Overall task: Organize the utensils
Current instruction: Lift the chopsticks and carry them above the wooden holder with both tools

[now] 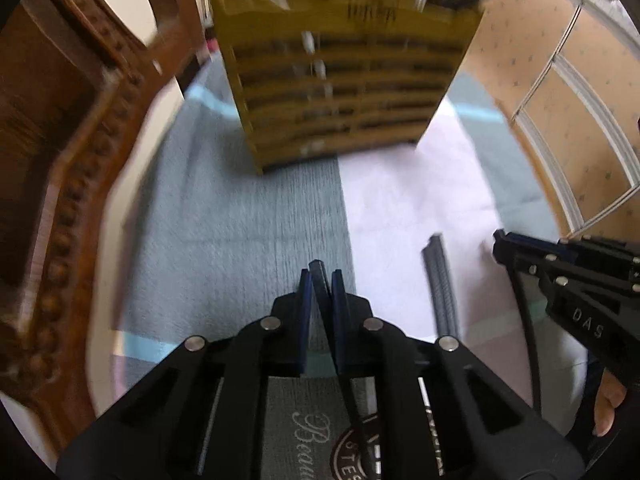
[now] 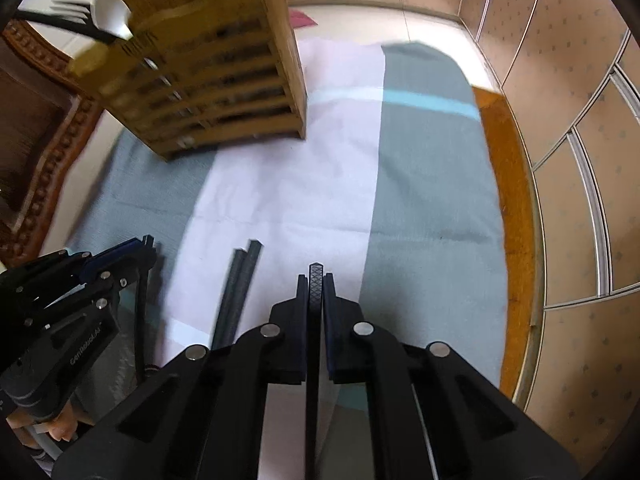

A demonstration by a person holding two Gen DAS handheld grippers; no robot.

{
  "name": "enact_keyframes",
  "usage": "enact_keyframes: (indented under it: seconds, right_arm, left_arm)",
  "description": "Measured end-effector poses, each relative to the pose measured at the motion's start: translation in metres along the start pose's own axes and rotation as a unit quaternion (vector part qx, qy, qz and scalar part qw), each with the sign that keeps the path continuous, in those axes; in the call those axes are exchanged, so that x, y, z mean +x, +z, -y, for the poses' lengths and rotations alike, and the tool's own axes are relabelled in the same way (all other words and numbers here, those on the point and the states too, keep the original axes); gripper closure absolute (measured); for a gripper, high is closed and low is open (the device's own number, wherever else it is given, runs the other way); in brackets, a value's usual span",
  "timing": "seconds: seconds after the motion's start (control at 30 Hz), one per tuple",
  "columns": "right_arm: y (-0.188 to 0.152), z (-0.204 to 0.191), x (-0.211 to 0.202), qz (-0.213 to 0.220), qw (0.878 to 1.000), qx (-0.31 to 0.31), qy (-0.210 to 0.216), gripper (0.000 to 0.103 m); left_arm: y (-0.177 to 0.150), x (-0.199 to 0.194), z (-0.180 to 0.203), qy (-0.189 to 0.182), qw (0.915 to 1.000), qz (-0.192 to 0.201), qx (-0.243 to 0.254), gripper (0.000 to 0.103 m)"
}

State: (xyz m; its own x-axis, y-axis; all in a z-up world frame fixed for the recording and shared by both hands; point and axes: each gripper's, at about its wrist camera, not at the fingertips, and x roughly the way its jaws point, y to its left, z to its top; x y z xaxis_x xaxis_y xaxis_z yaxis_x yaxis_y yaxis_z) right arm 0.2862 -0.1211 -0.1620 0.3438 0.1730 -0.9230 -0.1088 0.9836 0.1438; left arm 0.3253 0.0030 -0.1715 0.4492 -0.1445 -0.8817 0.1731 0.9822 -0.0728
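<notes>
Both hand-held tools carry cutlery: the left gripper (image 1: 320, 280) and the right gripper (image 2: 316, 284) each clamp a dark utensil handle low in frame, the wooden holder (image 2: 224, 76) waiting upper left for what looks like upright insertion next.

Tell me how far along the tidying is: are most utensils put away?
Partly. A black fork and white spoon already stand in the wooden holder. In hand: the left tongs pinch a thin black handle, and the right tongs pinch a textured black handle. Left: two dark utensil handles lie on the cloth between them.
</notes>
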Motion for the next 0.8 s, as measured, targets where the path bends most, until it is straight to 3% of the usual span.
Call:
enact_keyframes:
  seconds: [0.3,0.5,0.8]
  right_arm:
    - [0.003,-0.007,-0.099,0.102,0.994,-0.006,0.029,0.096]
    - [0.003,-0.009,-0.158,0.169,0.985,-0.012,0.033,0.096]
    - [-0.008,-0.014,-0.205,0.227,0.973,-0.02,0.031,0.096]
  left_arm:
    - [0.009,-0.092,0.002,0.0,0.9943,0.105,-0.021,0.096]
    - [0.004,-0.154,0.007,-0.008,0.9851,0.17,-0.025,0.096]
    - [-0.003,-0.202,0.008,-0.009,0.9759,0.216,-0.028,0.096]
